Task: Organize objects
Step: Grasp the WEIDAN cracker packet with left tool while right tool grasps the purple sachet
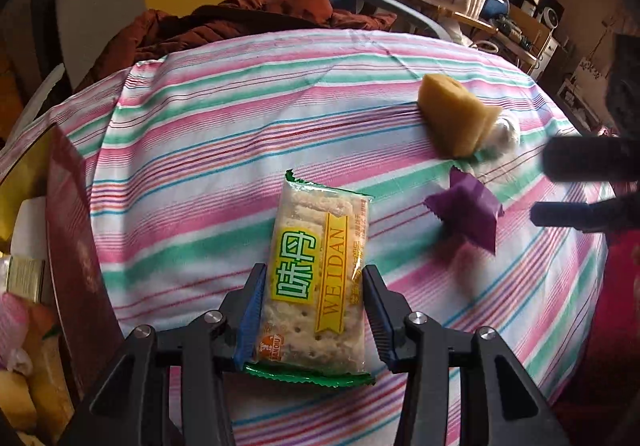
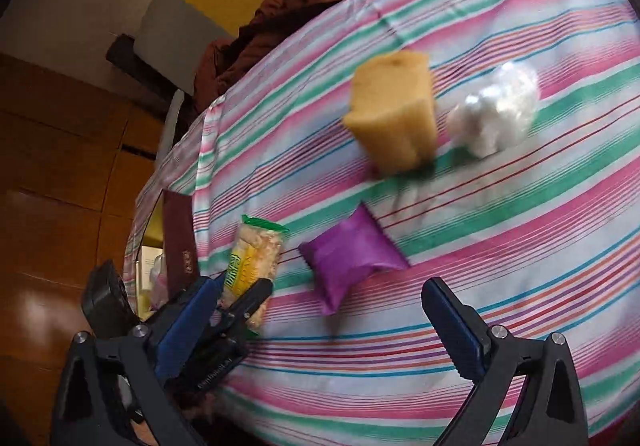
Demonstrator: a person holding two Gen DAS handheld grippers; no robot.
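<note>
**Inspector:** State the left gripper (image 1: 314,286).

**Assistant:** Its jaws stand narrow, clamped on both long edges of the clear, green-ended cracker packet with a yellow label (image 1: 316,278). From the right wrist view the packet sits up off the pink, green and white striped cloth (image 2: 500,246), near the cloth's left edge.

**Inspector:** The right gripper (image 2: 320,318)?

**Assistant:** Jaws wide apart, nothing between the pads. It hangs over the cloth just short of the purple foil sachet (image 2: 352,258), not touching it.

**Inspector:** Other items?

**Assistant:** The yellow sponge block (image 2: 394,114) stands farther back on the cloth, with a crumpled white plastic wrapper (image 2: 496,110) just beside it; whether the two touch I cannot tell. A dark red booklet with a gold emblem (image 1: 76,242) stands at the cloth's left edge, beside a container of assorted snacks (image 1: 24,346), blurred. A brown padded jacket (image 1: 240,18) lies beyond the far edge.
</note>
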